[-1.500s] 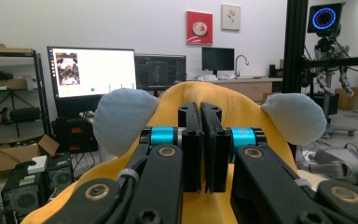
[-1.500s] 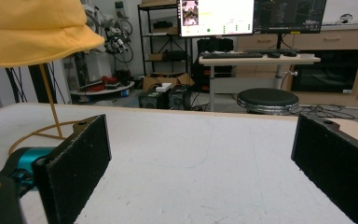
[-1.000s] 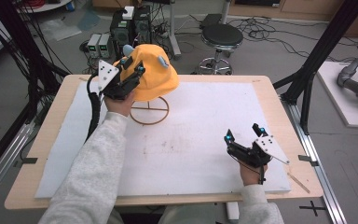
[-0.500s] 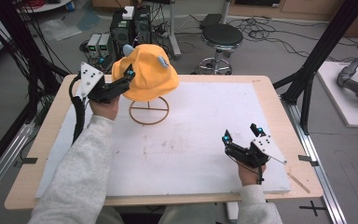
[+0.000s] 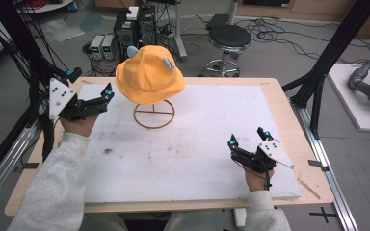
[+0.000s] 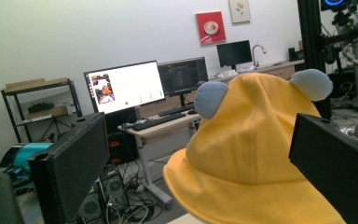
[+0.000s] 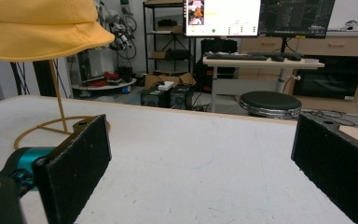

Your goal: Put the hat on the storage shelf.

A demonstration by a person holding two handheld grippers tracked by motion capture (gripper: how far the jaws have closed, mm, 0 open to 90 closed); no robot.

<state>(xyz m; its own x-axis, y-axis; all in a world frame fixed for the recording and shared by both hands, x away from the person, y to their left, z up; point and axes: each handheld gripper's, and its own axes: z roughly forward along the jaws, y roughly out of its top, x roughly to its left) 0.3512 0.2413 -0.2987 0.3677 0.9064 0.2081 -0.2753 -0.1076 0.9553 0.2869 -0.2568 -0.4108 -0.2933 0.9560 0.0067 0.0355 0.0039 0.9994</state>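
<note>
Above the table [image 5: 279, 110], the high view has the yellow hat [image 5: 147, 77] sitting on its wire stand [image 5: 154, 114]; the left tool [image 5: 107, 92], jaws just opened wide and empty, sits beside the brim. Left gripper view: the hat [image 6: 256, 154] lies ahead, clear of both jaws; retreat level to avoid snagging it. Right gripper view: right tool [image 7: 200, 163] gapes empty over the table.

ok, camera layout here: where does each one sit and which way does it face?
High view: above the person's side, looking forward and down on the table; both forearms, left tongs, right tongs.
Left gripper view: on the left tongs, facing the yellow hat; open jaws.
Right gripper view: low over the table, facing the stand; open jaws.
All share the hat.
</note>
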